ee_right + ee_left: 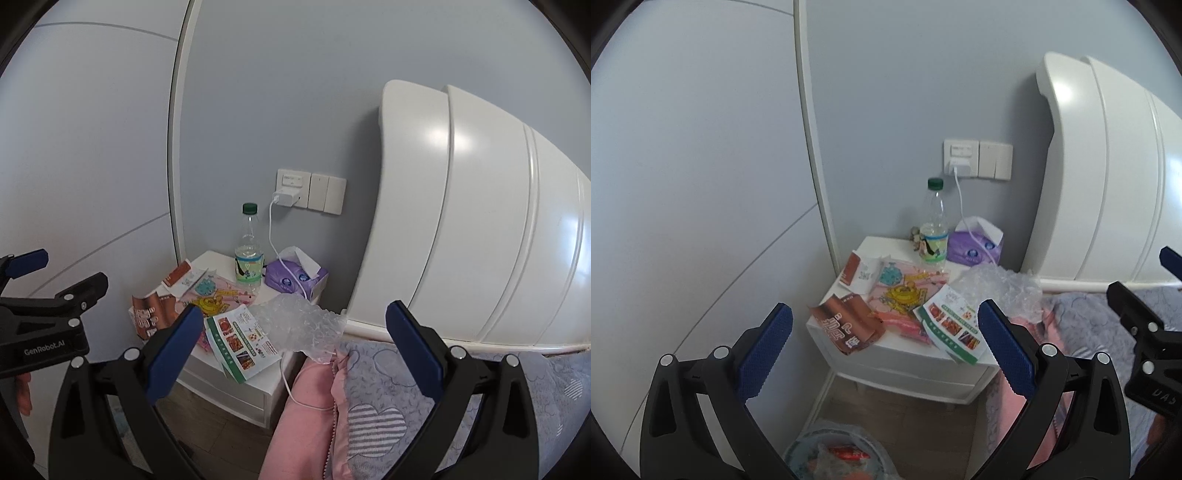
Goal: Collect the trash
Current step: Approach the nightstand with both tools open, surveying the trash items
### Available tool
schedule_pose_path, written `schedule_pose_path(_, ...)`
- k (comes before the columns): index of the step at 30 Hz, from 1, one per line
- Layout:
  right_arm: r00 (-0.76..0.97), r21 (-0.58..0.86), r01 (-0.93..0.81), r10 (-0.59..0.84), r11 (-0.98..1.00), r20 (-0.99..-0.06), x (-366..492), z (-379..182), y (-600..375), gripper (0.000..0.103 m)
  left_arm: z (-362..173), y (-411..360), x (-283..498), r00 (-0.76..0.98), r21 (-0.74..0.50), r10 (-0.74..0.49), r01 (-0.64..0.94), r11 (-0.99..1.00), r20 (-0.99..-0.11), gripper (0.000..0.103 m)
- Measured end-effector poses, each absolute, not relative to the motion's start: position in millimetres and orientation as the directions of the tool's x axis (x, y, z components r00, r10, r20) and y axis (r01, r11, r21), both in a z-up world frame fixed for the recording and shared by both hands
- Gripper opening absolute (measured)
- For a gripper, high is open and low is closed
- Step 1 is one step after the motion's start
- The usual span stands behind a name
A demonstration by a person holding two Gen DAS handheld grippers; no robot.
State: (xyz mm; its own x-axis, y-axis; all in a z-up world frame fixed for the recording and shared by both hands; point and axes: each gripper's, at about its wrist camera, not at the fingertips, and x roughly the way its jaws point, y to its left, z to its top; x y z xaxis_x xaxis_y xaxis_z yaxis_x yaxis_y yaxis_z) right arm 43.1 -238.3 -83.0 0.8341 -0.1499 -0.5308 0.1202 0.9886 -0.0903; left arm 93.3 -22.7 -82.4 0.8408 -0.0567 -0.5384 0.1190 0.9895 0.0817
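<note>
A white nightstand (pixel 905 363) (pixel 258 386) carries trash: a brown wrapper (pixel 846 325) (pixel 147 314), a pink and yellow packet (pixel 905 295) (pixel 218 295), a green-edged leaflet (pixel 951 328) (pixel 242 341), a small brown-and-white wrapper (pixel 858 271) (pixel 181 277) and crumpled clear plastic (pixel 1004 288) (pixel 303 325). A green-capped plastic bottle (pixel 934 225) (pixel 249 251) stands at the back. My left gripper (pixel 886 343) hangs open, short of the nightstand's front. My right gripper (pixel 295 347) is open too, above the bed edge near the plastic. A lined bin (pixel 838 454) with trash sits on the floor below.
A purple tissue pack (pixel 973 247) (pixel 295 277) and a charger cable (pixel 960 199) (pixel 273 236) are at the nightstand's back. A white headboard (pixel 1108 166) (pixel 480 221) and a bed with pink and grey bedding (pixel 369 406) lie to the right. A pale wall panel (pixel 683 184) stands left.
</note>
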Motion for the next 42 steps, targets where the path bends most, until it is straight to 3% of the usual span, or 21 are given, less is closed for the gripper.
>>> schedule_pose_path(22, 0.756, -0.063, -0.052, -0.002, 0.997, -0.654, 117, -164, -256, 0.097, -183, -27, 180, 0.738, 0.080, -0.079, 0.177, 0.981, -0.670, 0.098)
schedule_pose_path(42, 0.715, -0.035, -0.069, 0.025, 0.997, -0.699, 155, -196, -257, 0.097, -211, -50, 213, 0.719, 0.131, -0.051, 0.196, 0.972, -0.694, 0.098)
